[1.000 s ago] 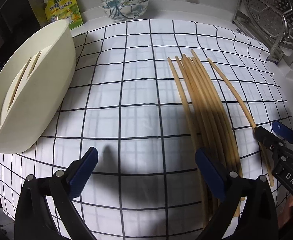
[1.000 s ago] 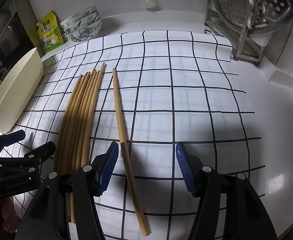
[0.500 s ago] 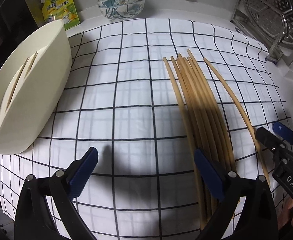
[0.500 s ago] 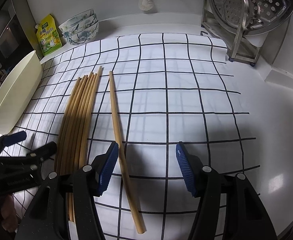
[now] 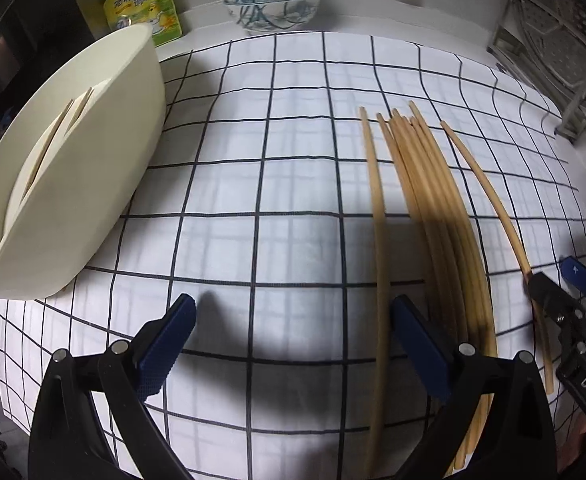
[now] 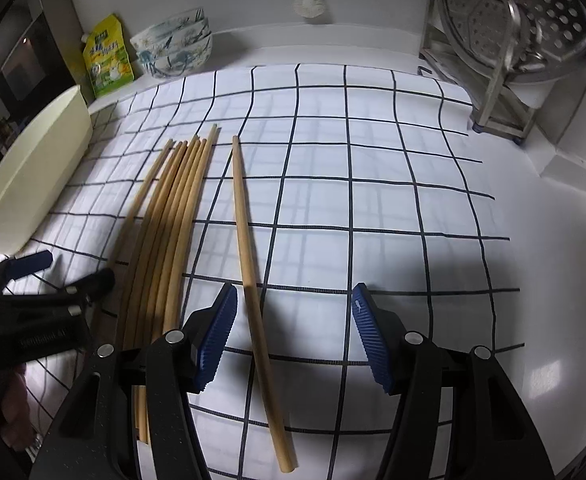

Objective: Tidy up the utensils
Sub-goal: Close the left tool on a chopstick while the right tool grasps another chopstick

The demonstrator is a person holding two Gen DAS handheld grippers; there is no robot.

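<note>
Dim cool light, soft shadows thrown ahead of the fingers (image 5: 173, 332), strong fisheye bending, dark vignetted corners, slight blur.

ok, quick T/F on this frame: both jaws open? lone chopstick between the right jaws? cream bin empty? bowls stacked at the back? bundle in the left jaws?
1. Both grippers stand open, left gripper and right gripper: true.
2. The single chopstick lies between the right jaws, ungripped: true.
3. The cream bin is empty: false, chopsticks lie inside.
4. The patterned bowls are stacked at the back: true.
5. The chopstick bundle is clamped in the left jaws: false, it lies on the checked cloth.
</note>
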